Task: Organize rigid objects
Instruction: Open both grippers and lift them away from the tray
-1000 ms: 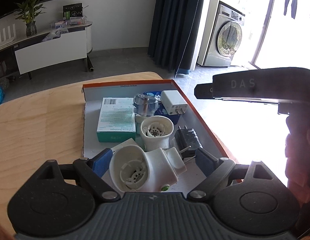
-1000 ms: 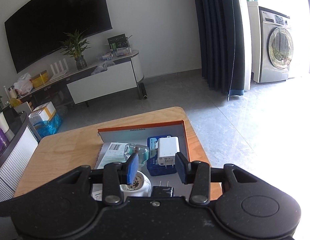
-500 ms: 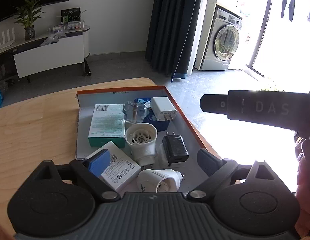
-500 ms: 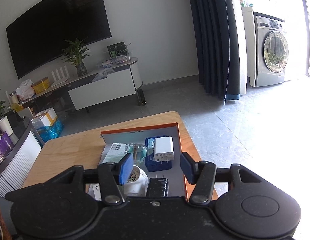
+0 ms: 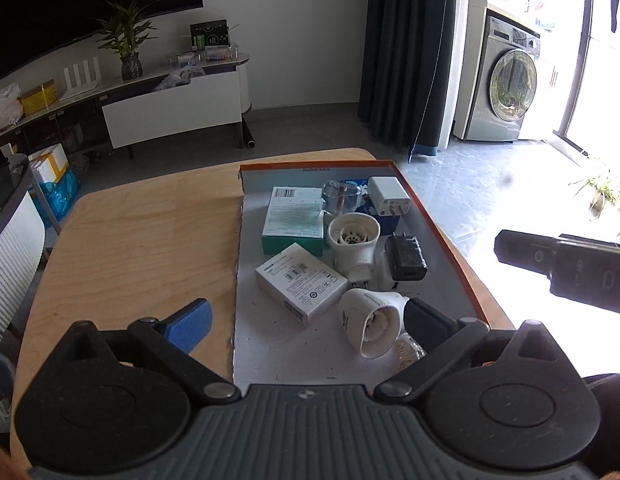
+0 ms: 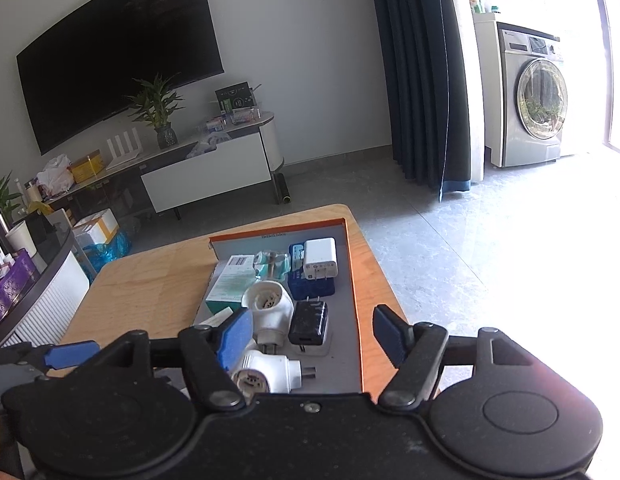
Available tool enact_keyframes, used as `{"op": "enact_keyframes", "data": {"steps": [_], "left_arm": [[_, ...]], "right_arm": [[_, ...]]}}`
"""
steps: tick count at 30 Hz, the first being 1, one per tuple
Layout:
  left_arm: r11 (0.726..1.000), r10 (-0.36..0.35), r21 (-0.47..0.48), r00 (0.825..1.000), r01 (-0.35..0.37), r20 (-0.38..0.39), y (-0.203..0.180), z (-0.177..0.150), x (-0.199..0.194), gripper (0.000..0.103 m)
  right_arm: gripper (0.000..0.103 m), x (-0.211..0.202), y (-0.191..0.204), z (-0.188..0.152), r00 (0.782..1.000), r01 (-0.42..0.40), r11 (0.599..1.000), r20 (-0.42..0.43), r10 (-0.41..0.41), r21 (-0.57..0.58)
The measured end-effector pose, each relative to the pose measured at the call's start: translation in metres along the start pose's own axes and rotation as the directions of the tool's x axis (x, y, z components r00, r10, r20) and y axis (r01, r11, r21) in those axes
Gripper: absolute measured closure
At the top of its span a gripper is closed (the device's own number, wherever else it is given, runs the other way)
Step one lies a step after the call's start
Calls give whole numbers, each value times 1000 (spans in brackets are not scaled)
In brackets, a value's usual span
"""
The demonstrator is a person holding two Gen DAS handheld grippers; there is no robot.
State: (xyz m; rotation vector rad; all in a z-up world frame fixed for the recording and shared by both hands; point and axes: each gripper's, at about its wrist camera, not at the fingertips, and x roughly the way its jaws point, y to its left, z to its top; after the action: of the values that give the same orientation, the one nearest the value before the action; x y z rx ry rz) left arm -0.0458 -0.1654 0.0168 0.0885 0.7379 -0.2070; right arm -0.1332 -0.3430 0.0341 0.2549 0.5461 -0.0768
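An orange-rimmed tray (image 5: 442,232) on the wooden table (image 5: 142,240) holds several small items. Among them are a green and white box (image 5: 293,220), a small white box (image 5: 302,280), an upright white plug adapter (image 5: 352,242), a black charger (image 5: 406,258) and a white charger (image 5: 388,200). A second white adapter (image 5: 374,326) lies on its side at the tray's near end. My left gripper (image 5: 308,324) hangs above it, jaws still opening, pads clear of it. My right gripper (image 6: 313,336) hovers over the tray's near right part. Its jaws are opening with nothing gripped; the black charger (image 6: 308,322) lies below.
A clear jar (image 5: 341,196) and a blue box (image 5: 384,216) sit at the tray's far end. The right gripper's body (image 5: 562,264) hangs past the table's right edge. Bare wood lies left of the tray. Beyond are a TV cabinet (image 6: 206,176) and a washing machine (image 6: 530,108).
The left gripper let go of the white adapter, which now lies in the tray, then opened wider and pulled back. The right gripper's jaws spread apart and it also drew back.
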Motion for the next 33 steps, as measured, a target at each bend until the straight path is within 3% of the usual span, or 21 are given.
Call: {"op": "enact_keyframes", "data": {"steps": [10,33], "left_arm": [[999,25,-26,999,-26,-36,2,-18,0,0],[999,22,-45,998,-24,-51,4,-25,4,0]], "right_arm": [[23,-9,-5,-38,996,4,1000,-91,-6,-23],[23,-1,-3,-48,989,1,999,-149,-8,-46]]}}
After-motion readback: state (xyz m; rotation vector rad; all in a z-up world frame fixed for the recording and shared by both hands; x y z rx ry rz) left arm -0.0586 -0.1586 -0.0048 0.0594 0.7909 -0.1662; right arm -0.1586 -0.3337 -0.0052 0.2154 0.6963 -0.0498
